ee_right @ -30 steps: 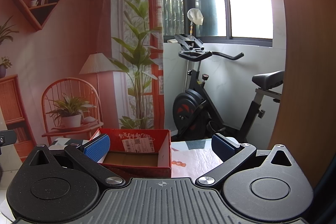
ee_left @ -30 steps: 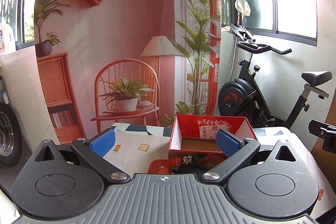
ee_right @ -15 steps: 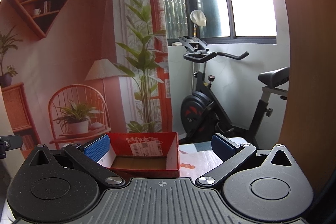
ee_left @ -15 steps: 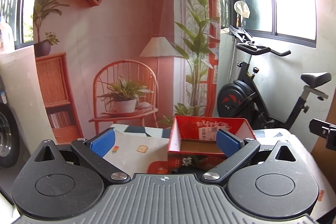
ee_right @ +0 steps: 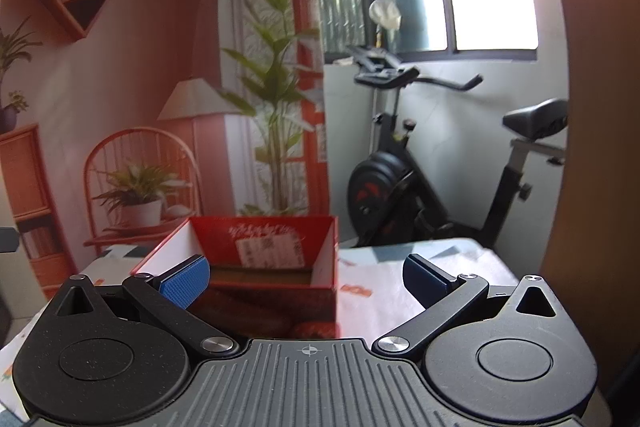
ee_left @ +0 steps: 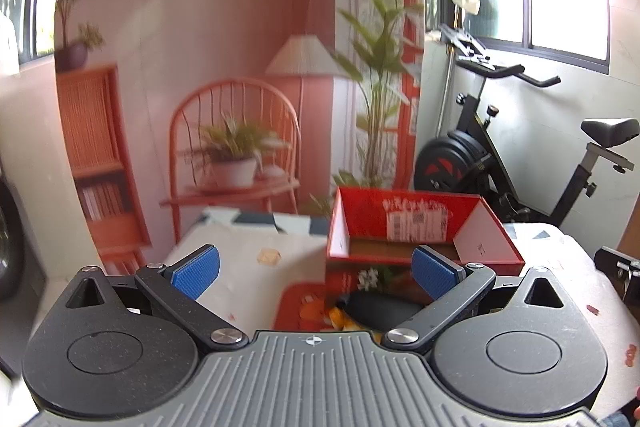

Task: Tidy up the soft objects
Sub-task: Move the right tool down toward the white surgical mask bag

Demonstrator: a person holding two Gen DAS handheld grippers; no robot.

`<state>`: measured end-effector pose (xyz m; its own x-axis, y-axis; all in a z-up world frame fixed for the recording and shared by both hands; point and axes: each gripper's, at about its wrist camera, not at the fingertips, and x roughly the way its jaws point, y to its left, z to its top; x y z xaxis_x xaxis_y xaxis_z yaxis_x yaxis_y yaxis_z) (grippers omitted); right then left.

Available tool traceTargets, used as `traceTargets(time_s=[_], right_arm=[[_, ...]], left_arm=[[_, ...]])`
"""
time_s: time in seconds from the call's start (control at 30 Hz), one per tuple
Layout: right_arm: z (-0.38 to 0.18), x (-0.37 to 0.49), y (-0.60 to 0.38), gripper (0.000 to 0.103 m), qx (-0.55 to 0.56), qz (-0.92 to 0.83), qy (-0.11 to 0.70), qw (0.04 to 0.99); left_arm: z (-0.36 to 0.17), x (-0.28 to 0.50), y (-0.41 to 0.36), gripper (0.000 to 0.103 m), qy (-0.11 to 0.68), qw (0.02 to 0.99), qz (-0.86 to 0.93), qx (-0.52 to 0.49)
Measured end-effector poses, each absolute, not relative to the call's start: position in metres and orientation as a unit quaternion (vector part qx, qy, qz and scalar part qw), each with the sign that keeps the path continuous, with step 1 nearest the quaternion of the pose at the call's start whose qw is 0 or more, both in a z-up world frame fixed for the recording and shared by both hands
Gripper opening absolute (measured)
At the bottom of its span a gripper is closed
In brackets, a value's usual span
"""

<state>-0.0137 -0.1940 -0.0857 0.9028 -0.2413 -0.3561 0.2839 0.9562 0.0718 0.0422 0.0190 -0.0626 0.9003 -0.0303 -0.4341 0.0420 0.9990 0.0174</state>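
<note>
An open red cardboard box [ee_left: 416, 227] with a white shipping label stands on the cloth-covered table [ee_left: 240, 267], ahead and to the right in the left wrist view. A dark soft object [ee_left: 380, 309] with orange bits lies in front of the box, partly hidden by my left gripper [ee_left: 316, 271], which is open with nothing between its fingers. In the right wrist view the same box [ee_right: 256, 259] stands ahead and to the left. My right gripper [ee_right: 306, 279] is open and holds nothing. The inside of the box looks bare as far as I can see.
An exercise bike [ee_right: 432, 163] stands behind the table on the right. A printed backdrop [ee_left: 224, 87] of a chair, lamp and plants hangs behind. The right gripper's edge [ee_left: 620, 267] shows at the far right of the left wrist view. A brown panel [ee_right: 592, 107] borders the right side.
Both cameras have tilted down and come closer to the table, so the box sits larger and lower in view. The dark soft object now shows more in the left wrist view. Both grippers stayed open.
</note>
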Motion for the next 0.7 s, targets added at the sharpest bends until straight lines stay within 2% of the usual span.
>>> traceTargets(time_s=[0.17,0.33,0.5,0.7], right_arm=[[-0.106,-0.006,-0.193,0.103,0.049,-0.131,0.2,0.97],[-0.123,-0.002,-0.191,0.103,0.031,-0.138,0.198,0.97],[-0.149,0.004,-0.194,0.103,0.036,-0.13,0.226,0.965],[-0.192,0.017,-0.193,0.103,0.051,-0.115,0.295,0.947]], left_arm=[[-0.081,0.052,0.028,0.103,0.231,0.973,0.01,0.018],[-0.093,0.053,0.02,0.103,0.216,0.972,0.05,0.083],[-0.117,0.067,0.037,0.103,0.272,0.962,-0.011,0.024],[-0.164,0.081,0.041,0.103,0.345,0.938,-0.022,0.022]])
